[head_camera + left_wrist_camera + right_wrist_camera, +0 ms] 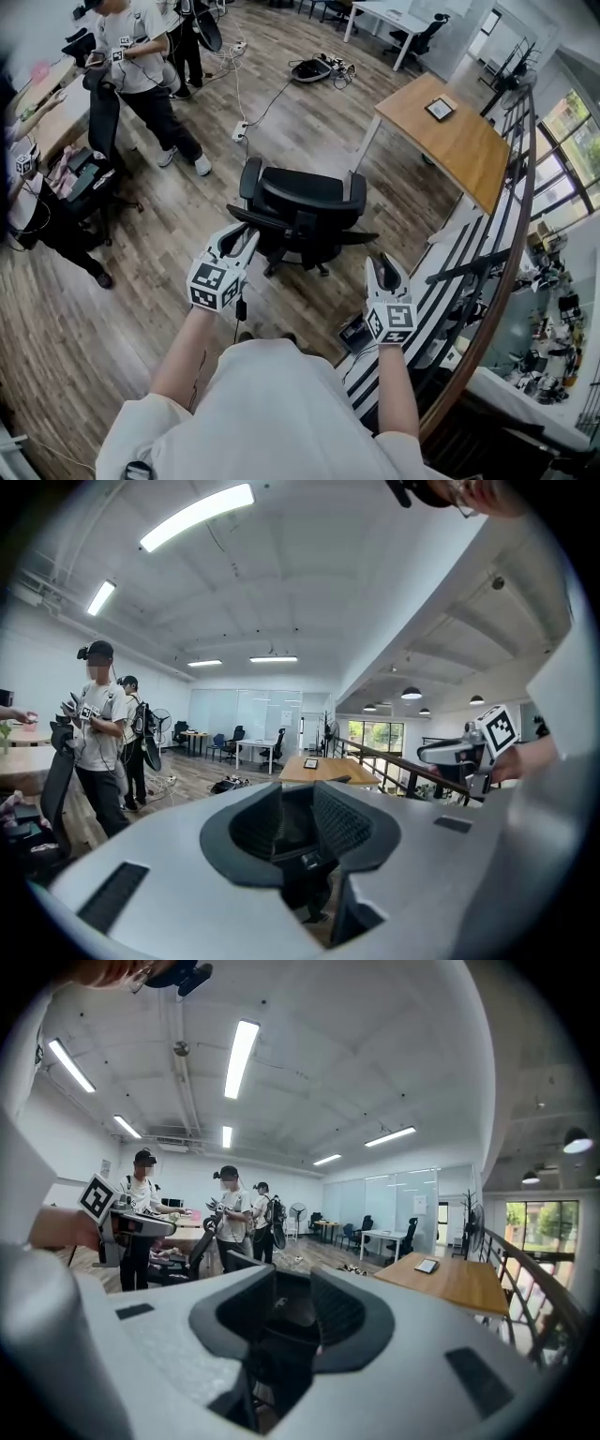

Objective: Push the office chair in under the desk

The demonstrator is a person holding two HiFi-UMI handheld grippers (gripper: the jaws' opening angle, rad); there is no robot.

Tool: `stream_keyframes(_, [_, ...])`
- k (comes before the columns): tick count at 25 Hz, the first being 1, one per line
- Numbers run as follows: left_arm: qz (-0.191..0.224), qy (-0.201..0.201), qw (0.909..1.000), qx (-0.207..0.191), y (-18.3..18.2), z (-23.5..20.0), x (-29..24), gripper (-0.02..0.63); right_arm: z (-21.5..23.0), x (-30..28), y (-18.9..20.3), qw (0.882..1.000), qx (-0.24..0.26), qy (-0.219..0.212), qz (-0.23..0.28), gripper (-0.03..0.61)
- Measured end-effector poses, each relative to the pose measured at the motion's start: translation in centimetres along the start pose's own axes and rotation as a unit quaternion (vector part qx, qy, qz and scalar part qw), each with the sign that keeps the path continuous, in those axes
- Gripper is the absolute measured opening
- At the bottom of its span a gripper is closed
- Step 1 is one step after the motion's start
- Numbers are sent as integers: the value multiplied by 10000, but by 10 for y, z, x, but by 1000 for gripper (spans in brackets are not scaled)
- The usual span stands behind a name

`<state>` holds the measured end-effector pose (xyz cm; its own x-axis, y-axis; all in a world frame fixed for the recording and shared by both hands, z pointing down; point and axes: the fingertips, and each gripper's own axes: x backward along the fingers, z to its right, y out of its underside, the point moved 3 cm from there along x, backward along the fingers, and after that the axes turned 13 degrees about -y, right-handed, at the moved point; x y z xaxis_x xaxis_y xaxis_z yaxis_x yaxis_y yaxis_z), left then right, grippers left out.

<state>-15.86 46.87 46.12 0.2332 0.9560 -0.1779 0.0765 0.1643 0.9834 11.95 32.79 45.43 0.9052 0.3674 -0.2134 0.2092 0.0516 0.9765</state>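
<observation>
A black office chair (305,208) stands on the wood floor in the middle of the head view, its backrest toward me. The wooden desk (450,136) with white legs lies beyond it at the upper right, apart from the chair. My left gripper (236,242) hovers just short of the chair's left side, jaws apart, nothing between them. My right gripper (385,269) is held near the chair's right side, also open and empty. In the left gripper view the chair (305,892) shows through the jaw gap, with the desk (323,770) far behind. The right gripper view shows the desk (455,1281) at right.
A tablet (439,109) lies on the desk. A metal railing (511,244) curves along the right. Several people (141,66) stand at the left near another black chair (89,187). Cables and a power strip (241,130) run across the floor, and a dark box (356,331) sits by my right gripper.
</observation>
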Motion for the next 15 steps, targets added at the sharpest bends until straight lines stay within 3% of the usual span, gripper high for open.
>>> stream_keyframes(4, [-78, 1, 10000, 49, 7, 4, -5, 126, 9, -2, 4, 9999, 17, -86, -58, 104])
stream_keyframes(15, [-181, -210, 9996, -3, 21, 8, -21, 129, 42, -8, 22, 9979, 199, -462, -410, 104])
